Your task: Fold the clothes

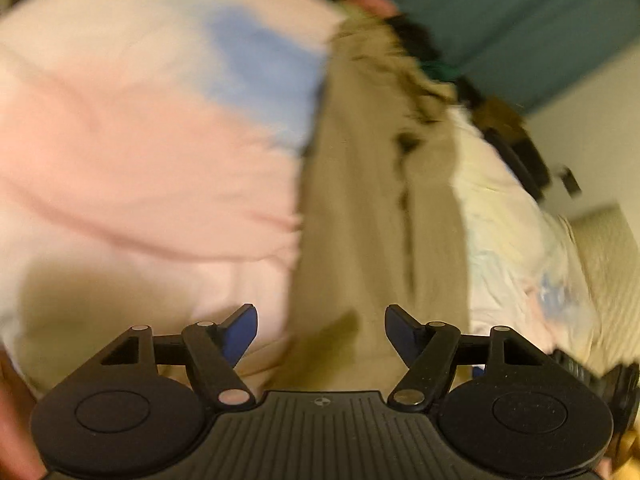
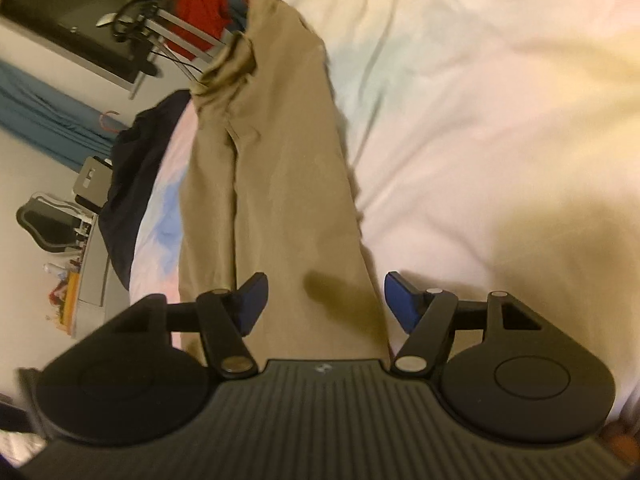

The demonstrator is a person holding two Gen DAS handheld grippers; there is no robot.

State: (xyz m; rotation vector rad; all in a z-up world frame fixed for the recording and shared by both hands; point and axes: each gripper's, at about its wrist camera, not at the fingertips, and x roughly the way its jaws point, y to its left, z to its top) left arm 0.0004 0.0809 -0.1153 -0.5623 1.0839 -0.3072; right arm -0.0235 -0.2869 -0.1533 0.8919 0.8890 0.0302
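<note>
A: Although both tools hover close, which is better placed over the trousers [image 2: 280, 200]?

B: The right hand-held gripper [image 2: 326, 304], fingers spread and holding nothing, straddles the near end of the khaki cloth; the left hand-held gripper [image 1: 321, 332], likewise spread and empty, sits at its edge, partly over the pink bed cover [image 1: 140, 160].

A: And the long axis?

B: It runs straight away from both, the crumpled end farthest, near the bed's far edge, so a lengthwise fold looks likely.
</note>
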